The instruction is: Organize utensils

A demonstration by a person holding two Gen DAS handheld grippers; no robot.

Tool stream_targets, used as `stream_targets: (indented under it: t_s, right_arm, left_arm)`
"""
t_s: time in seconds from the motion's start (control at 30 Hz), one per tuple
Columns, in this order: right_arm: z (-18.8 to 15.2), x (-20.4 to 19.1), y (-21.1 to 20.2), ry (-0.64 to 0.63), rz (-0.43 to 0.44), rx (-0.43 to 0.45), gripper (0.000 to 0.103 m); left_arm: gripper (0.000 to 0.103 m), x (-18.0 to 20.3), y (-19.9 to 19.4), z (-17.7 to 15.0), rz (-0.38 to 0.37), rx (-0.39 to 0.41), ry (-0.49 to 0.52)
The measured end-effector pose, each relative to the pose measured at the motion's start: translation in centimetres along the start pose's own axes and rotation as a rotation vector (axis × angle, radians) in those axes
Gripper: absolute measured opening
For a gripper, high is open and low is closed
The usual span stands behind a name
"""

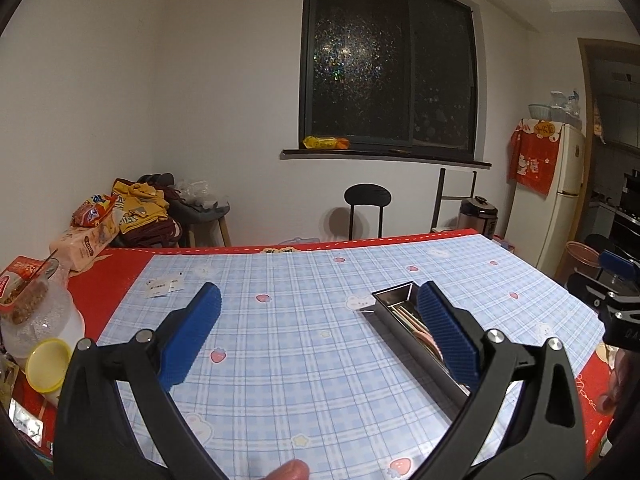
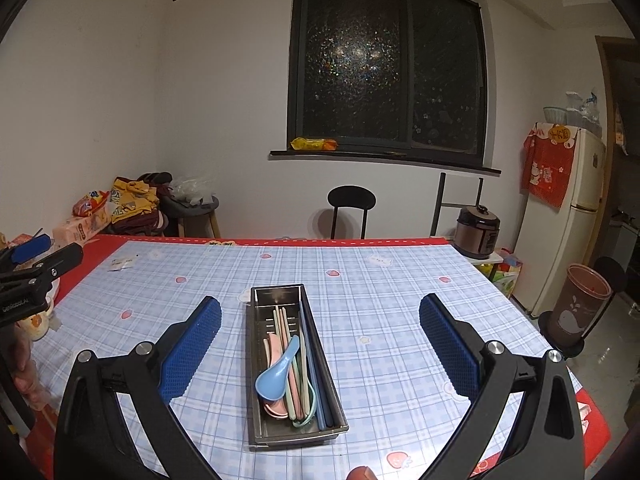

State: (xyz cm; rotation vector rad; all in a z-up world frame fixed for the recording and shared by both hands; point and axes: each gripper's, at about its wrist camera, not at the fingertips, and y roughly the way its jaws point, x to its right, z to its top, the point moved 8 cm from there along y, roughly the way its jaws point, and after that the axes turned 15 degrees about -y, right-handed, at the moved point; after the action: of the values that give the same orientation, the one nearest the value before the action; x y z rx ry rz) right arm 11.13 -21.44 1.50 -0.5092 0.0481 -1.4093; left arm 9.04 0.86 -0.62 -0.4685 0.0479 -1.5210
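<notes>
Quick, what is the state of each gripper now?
Left gripper: open, holding nothing.
Right gripper: open, empty, above the long steel utensil tray.

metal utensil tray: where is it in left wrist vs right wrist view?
Left wrist: metal utensil tray sits right of centre, mostly hidden behind the left gripper's right-hand finger.
Right wrist: the tray is at centre, in full view between the open fingers of the right gripper, blue spoon on top.
Shared landmark: dark window.

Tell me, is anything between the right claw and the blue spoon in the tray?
Nothing visible is. The right claw is open above the metal tray, and the blue spoon lies on top of the other utensils, uncovered.
</notes>
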Motion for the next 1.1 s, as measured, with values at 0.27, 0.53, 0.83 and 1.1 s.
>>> stream_targets:
  t_s: [0.27, 0.53, 0.83, 1.1]
  right_arm:
    - [-0.1, 0.0, 0.1, 0.001, -0.012, -0.007, 0.097]
    - [-0.3, 0.2, 0.1, 0.001, -0.022, -0.016, 0.097]
    - [-0.5, 0.6, 0.3, 0.001, -0.033, -0.029, 0.097]
    - [-1.1, 1.2, 0.7, -0.002, -0.051, -0.044, 0.097]
  left_arm:
    - [0.097, 0.1, 0.1, -0.3, -0.003, -0.009, 0.014]
    - [0.097, 0.7, 0.1, -0.4, 0.003, -0.009, 0.041]
    - [0.097, 1.1, 0.2, -0.5, 0.014, -0.009, 0.071]
    - [0.097, 1.7, 0.6, -1.1, 0.019, -0.012, 0.106]
